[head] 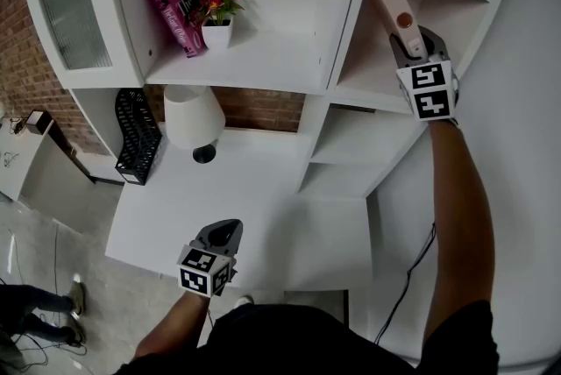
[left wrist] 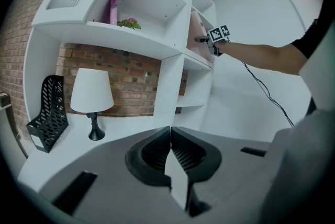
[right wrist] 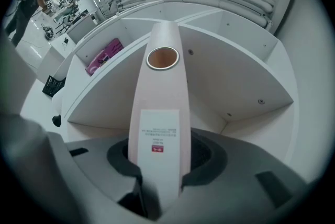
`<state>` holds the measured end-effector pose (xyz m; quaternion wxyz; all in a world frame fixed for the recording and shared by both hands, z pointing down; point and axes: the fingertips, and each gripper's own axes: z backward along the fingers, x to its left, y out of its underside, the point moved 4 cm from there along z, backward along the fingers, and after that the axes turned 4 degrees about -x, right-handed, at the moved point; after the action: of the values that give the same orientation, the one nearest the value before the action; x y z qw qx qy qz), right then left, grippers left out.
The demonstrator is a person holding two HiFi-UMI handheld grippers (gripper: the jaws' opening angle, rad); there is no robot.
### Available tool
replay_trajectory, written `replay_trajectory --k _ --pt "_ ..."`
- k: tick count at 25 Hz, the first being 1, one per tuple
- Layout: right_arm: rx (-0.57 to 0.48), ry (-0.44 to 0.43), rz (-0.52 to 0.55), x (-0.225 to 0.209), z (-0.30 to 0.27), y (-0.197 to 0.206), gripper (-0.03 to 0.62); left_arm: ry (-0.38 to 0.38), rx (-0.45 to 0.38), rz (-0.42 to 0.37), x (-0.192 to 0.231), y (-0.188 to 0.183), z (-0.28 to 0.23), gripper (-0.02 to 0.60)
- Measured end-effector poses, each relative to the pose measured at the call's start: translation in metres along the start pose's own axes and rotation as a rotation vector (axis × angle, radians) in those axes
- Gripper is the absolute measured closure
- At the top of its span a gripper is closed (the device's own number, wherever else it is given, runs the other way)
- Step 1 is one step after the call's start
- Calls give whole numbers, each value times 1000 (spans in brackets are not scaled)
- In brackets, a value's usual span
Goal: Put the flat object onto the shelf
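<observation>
A flat pink box [head: 390, 1] is being gripped on edge by the right gripper [head: 408, 40] at 2 o'clock in the head view, with the jaws clamped against its two faces. The box is being pointed into the open right-hand shelf [head: 368, 88] compartment; contact with the board cannot be told. At 7 o'clock, above the white desk [head: 263, 207], the left gripper [head: 225, 235] is being held with jaws together and nothing between them. A lamp [head: 191, 115] is standing at 10 o'clock.
</observation>
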<state>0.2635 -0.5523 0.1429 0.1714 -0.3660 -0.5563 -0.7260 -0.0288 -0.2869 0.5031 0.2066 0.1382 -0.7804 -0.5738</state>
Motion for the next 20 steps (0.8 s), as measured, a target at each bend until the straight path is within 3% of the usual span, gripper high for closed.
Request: replay_trajectory --k 20 --pt "21 23 18 -2 -19 6 410 -8 -2 14 6 -1 0 577"
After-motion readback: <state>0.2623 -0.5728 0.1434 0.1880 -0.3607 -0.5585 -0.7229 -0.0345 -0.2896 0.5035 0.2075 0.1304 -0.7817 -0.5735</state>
